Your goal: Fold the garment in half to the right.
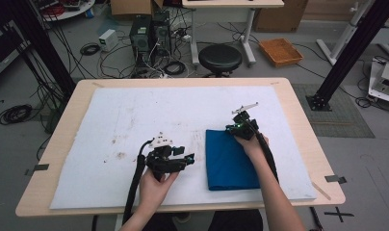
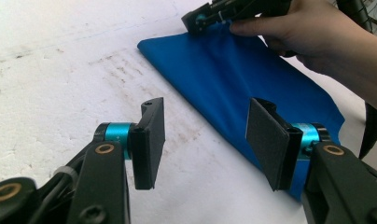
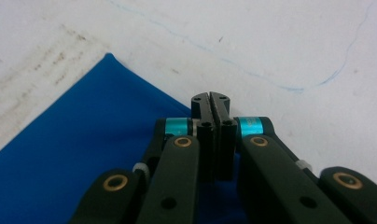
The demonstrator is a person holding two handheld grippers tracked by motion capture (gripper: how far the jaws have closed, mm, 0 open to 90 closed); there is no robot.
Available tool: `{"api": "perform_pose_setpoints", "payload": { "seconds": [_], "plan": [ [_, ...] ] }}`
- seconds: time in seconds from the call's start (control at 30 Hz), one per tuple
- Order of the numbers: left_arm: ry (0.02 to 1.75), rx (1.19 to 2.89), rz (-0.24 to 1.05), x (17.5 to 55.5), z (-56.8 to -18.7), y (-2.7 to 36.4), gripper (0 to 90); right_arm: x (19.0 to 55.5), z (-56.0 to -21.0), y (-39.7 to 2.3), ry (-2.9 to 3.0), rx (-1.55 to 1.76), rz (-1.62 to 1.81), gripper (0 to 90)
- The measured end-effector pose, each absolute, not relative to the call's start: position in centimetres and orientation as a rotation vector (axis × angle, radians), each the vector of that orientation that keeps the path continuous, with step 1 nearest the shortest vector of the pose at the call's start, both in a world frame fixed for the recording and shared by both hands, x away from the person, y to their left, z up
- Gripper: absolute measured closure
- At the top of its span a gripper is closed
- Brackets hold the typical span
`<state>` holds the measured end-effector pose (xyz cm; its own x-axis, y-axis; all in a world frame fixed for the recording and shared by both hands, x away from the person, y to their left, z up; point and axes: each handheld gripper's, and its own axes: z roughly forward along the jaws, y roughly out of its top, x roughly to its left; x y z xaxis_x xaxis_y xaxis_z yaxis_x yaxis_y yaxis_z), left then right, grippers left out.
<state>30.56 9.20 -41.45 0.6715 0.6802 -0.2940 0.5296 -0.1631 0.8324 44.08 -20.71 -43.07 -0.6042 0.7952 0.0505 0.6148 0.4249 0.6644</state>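
Blue cloth (image 1: 229, 160), folded to a rectangle, lies right of centre on our white-padded worktop (image 1: 110, 120). We pinch its far edge with the right claw (image 3: 210, 103), pressed together; the left claw (image 2: 203, 140) hangs spread beside it. More folding likely remains. Cables (image 1: 151, 57) and a stool (image 1: 220, 57) clutter the floor beyond.

- A pale wooden table (image 1: 58, 144) carries a stained white mat (image 1: 135, 115).
- At twelve o'clock, a black round stool (image 1: 220, 57) stands on grey floor (image 1: 327, 57).
- At one o'clock, an orange tray (image 1: 280, 51).
- At eleven o'clock, computer towers (image 1: 149, 33) amid tangled cables (image 1: 110, 62).
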Motion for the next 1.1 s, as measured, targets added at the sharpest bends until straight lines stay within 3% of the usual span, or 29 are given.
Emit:
{"api": "perform_pose_setpoints", "payload": {
  "seconds": [0.27,0.33,0.47,0.67,0.9,1.03,1.1],
  "plan": [
    [0.956,1.838,0.174,30.6,-41.6,9.0,47.2,44.1,-42.8,-20.5,2.384,1.166,1.015,88.5],
    [0.957,1.835,0.178,30.6,-41.6,8.9,47.2,44.1,-42.8,-20.7,2.36,1.195,1.009,78.2],
    [0.956,1.827,0.177,30.5,-41.5,9.1,47.2,43.0,-41.7,-22.0,2.295,1.232,1.066,73.0],
    [0.95,1.816,0.187,30.5,-41.2,9.7,47.2,37.3,-39.8,-25.6,2.193,1.282,1.171,61.5],
    [0.955,1.797,0.196,30.6,-40.9,10.0,47.2,28.5,-41.8,-29.0,2.174,1.386,1.25,61.0],
    [0.952,1.793,0.195,30.6,-40.9,9.9,47.1,26.0,-43.4,-29.9,2.181,1.469,1.263,61.1],
    [0.946,1.8,0.195,30.6,-40.8,9.8,47.1,25.6,-43.8,-29.9,2.197,1.478,1.275,66.4]
  ]
}}
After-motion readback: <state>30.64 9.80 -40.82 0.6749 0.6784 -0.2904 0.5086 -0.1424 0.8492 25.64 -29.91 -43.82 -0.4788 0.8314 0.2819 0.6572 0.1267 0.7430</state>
